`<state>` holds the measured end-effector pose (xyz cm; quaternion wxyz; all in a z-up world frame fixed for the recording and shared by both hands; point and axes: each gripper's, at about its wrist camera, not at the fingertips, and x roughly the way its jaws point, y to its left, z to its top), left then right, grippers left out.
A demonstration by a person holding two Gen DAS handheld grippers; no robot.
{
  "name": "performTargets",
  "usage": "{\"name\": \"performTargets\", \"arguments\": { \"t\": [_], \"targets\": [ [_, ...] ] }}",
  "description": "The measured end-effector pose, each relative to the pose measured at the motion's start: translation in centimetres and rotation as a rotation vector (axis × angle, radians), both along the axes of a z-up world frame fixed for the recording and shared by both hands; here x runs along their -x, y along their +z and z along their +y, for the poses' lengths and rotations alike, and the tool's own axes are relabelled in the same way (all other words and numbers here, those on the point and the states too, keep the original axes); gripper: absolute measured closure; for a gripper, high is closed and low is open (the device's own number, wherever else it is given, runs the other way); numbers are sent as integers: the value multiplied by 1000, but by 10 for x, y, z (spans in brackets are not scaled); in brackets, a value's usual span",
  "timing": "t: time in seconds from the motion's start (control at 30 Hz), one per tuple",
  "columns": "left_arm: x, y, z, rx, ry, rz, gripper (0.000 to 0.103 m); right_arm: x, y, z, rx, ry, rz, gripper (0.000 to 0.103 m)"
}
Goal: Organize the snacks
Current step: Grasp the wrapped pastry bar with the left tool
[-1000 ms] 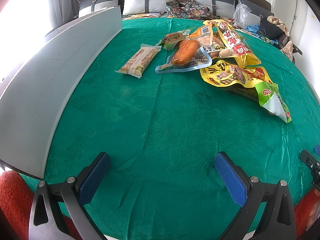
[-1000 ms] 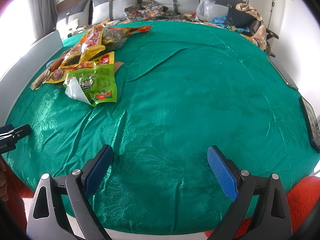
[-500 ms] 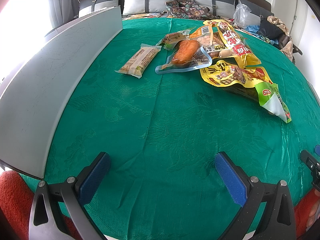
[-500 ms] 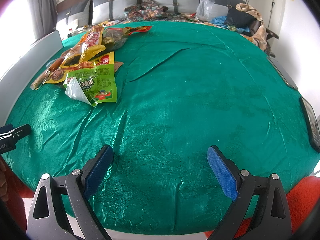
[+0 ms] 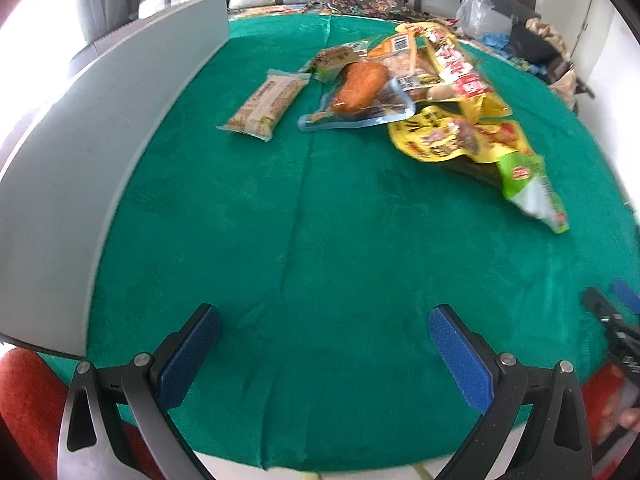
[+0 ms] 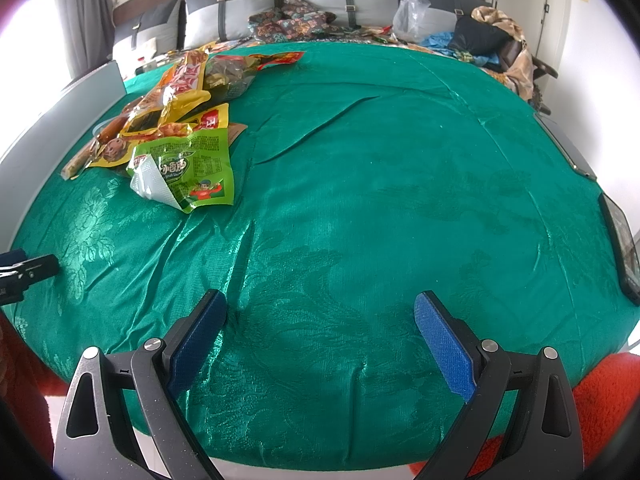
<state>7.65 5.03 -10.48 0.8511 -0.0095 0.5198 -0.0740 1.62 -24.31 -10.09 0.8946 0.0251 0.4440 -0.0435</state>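
Note:
A pile of snack packets lies on the green tablecloth [image 5: 320, 220]. In the left wrist view I see a pale wrapped bar [image 5: 266, 105], a clear pouch with an orange-brown bun [image 5: 358, 90], a yellow-red bag [image 5: 452, 68], a yellow bag [image 5: 452, 138] and a green packet [image 5: 528, 184]. The green packet [image 6: 192, 168] and yellow bags [image 6: 176, 92] also show in the right wrist view. My left gripper [image 5: 324, 320] is open and empty over the near table edge. My right gripper [image 6: 320, 308] is open and empty, well right of the pile.
A grey board [image 5: 80, 160] runs along the table's left side. Dark flat devices [image 6: 620, 248] lie at the right edge. A sofa with grey cushions [image 6: 240, 12], a plastic bag [image 6: 412, 16] and clothes stand behind. Red carpet [image 6: 600, 400] is below.
The left gripper has moved forward and tilted slightly toward the snacks, blurring its view. The right gripper has barely moved.

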Motion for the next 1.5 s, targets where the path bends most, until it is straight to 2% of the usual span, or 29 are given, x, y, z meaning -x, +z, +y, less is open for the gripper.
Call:
{"name": "performTargets", "arguments": {
  "t": [0.1,0.27,0.63,0.7,0.87,0.93,1.0,1.1,1.2,1.33,1.4,1.5],
  "targets": [
    [3,9,-1,49,-19,-20,0,0,0,0,0,1,0,6],
    [3,22,-10,46,-34,-60,0,1,0,0,-1,3,3,6],
    [13,13,-14,40,-41,-29,0,2,2,-1,-1,4,3,6],
    [13,14,-11,68,-37,-26,0,2,2,-1,-1,4,2,6],
    [4,34,13,239,14,-46,0,2,1,-1,-1,5,3,6],
    [-4,42,22,280,26,-58,0,2,1,-1,-1,5,2,6],
    [-17,49,25,254,27,-70,0,2,1,-1,-1,5,1,6],
    [-44,59,23,145,8,-98,0,-1,2,0,-1,6,1,6],
    [-89,57,22,29,-7,-67,2,-1,2,0,-1,7,0,6],
    [-146,35,28,1,23,23,26,-1,2,0,-1,6,1,6],
    [-169,21,29,-14,37,65,29,-1,2,0,-1,6,1,6],
    [-189,6,26,-42,39,88,28,0,2,0,-1,7,0,6]
  ]
}}
